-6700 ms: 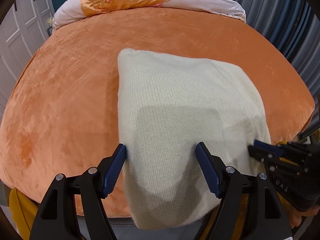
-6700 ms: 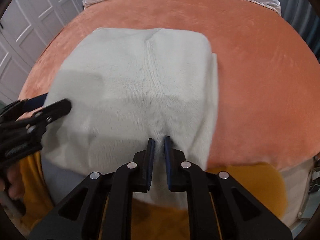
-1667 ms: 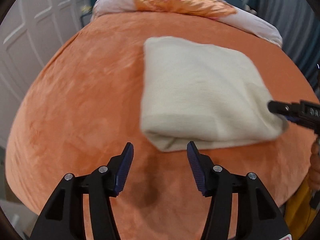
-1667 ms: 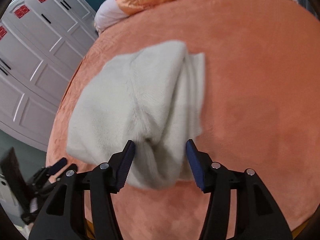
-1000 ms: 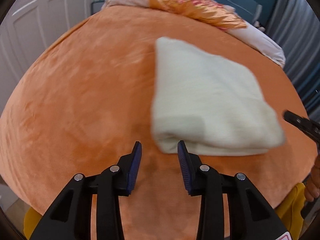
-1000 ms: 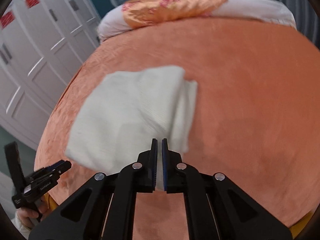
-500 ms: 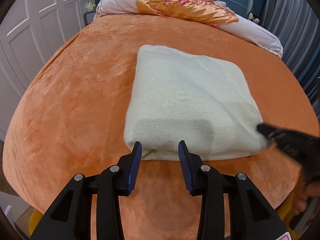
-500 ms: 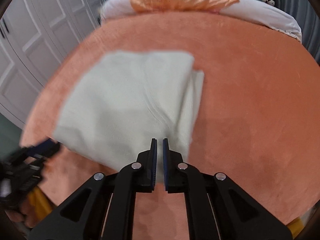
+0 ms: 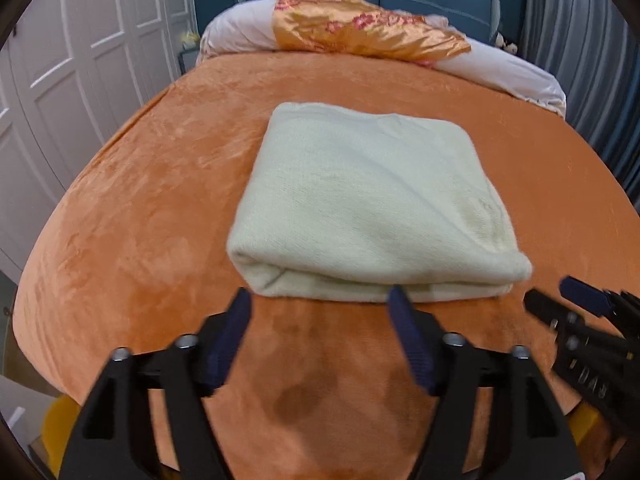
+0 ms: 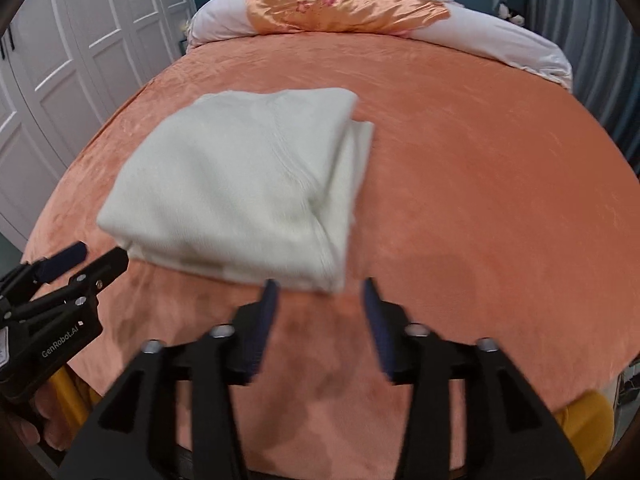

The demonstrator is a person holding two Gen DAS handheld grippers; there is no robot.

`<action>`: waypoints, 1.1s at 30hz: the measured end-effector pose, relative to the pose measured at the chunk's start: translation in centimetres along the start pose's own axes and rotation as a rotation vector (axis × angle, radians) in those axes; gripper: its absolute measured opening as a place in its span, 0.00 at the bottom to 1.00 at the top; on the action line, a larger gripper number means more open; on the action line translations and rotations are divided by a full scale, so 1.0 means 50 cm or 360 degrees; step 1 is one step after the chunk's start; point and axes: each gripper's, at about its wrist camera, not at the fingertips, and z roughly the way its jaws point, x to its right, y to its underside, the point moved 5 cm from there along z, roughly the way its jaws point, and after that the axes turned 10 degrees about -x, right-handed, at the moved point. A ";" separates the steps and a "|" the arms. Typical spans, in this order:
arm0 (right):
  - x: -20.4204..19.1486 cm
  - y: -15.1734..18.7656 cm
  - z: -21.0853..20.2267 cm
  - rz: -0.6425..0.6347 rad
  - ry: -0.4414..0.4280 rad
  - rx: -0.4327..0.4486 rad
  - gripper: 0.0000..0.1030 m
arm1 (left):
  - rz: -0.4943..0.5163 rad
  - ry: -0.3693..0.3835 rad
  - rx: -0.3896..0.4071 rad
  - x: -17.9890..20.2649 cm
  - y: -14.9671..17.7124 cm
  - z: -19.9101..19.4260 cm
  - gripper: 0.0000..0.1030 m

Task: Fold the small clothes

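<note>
Left wrist view: left gripper (image 9: 320,304) spread wide, empty, just short of folded cream knit (image 9: 372,204) lying on orange bedspread (image 9: 132,216). Right gripper (image 9: 560,300) near knit's right corner.

Right wrist view: right gripper (image 10: 318,294) spread, empty, beside knit's near edge; left gripper (image 10: 94,254) parted at knit's left corner.

Home bedroom: bed with plush orange blanket (image 9: 120,220), white pillow (image 9: 240,32), panelled white wardrobe doors (image 9: 80,40).

Cream knit garment (image 9: 372,200), orange plush bedspread (image 9: 140,220); orange satin pillow (image 9: 360,28) with pink flowers, white wardrobe doors (image 9: 60,60)
</note>
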 end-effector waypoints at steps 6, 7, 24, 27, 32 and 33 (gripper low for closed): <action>0.004 0.050 0.044 -0.0035 0.0071 -0.0041 0.61 | 0.0012 -0.0012 -0.0069 0.019 0.047 0.044 0.73; 0.005 0.055 0.048 -0.0036 0.0077 -0.0043 0.61 | 0.0008 -0.0012 -0.0073 0.018 0.053 0.048 0.73; 0.000 0.096 0.095 -0.0012 0.0089 -0.0008 0.77 | 0.0024 -0.0049 -0.0057 0.017 0.107 0.097 0.80; 0.011 0.107 0.100 0.0039 0.0094 0.0074 0.85 | 0.0014 -0.0066 -0.0022 0.014 0.109 0.104 0.85; 0.023 0.114 0.107 0.0093 0.0073 0.0169 0.93 | -0.0010 -0.0090 0.0041 0.010 0.109 0.110 0.89; 0.025 0.114 0.110 0.0099 0.0072 0.0165 0.95 | -0.0017 -0.0095 0.0060 0.010 0.109 0.111 0.90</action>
